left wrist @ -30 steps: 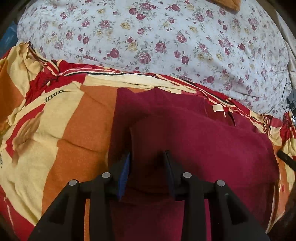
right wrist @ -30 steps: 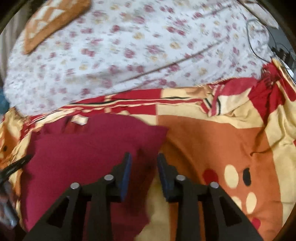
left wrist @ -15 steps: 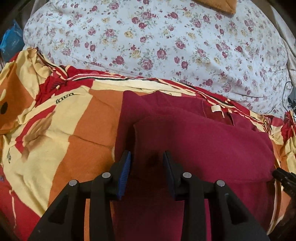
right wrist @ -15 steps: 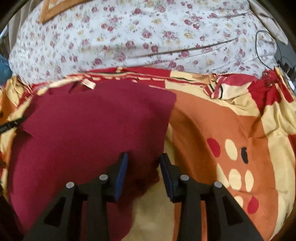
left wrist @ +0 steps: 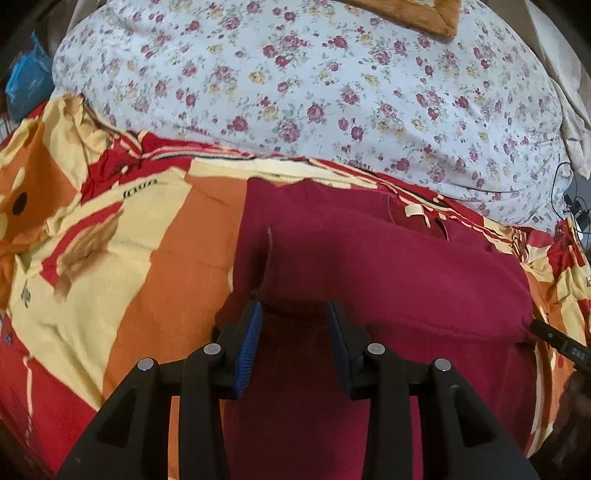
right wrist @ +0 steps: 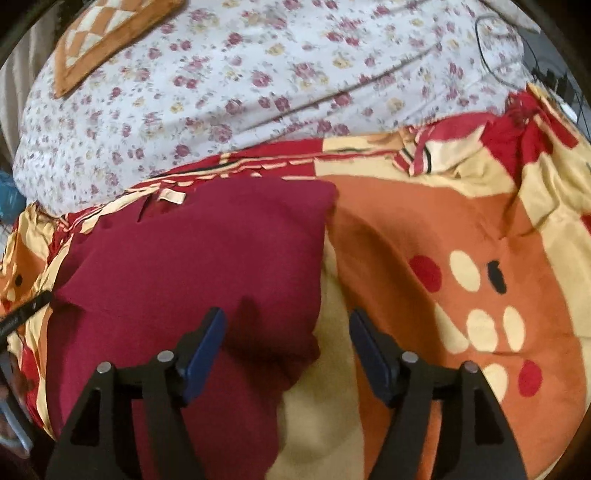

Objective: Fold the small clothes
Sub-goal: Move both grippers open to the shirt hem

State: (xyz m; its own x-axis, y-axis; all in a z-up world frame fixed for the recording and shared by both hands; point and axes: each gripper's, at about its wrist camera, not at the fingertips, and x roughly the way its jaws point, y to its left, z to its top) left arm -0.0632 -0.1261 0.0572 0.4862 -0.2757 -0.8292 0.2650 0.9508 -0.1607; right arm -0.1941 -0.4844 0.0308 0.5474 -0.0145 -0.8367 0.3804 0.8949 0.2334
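Left wrist view, L to R: orange/yellow/red patterned blanket (left wrist: 122, 258) under everything; my left gripper (left wrist: 293, 325) at bottom centre, pointing steeply down, fingers (left wrist: 249, 339) narrowly apart w/ a raised fold of the maroon garment (left wrist: 388, 273) between them; whether the pads press on the cloth I cannot tell. Garment spreads ahead and to the right of this gripper, cream label (left wrist: 413, 211) near its far edge; floral sheet (left wrist: 314, 85) beyond; black tip of my other gripper at far right edge, by the garment's right corner. Right wrist view, L to R: garment covers the left-centre, its right edge running down between the fingers; my right gripper (right wrist: 286, 343) w/ jaws wide apart, having just been opening, nothing clamped. Left finger (right wrist: 205, 350) sits over the maroon cloth, right finger over bare blanket; the garment's lower right corner lies loose in the gap. Checkered orange cushion (right wrist: 107, 33) top left.
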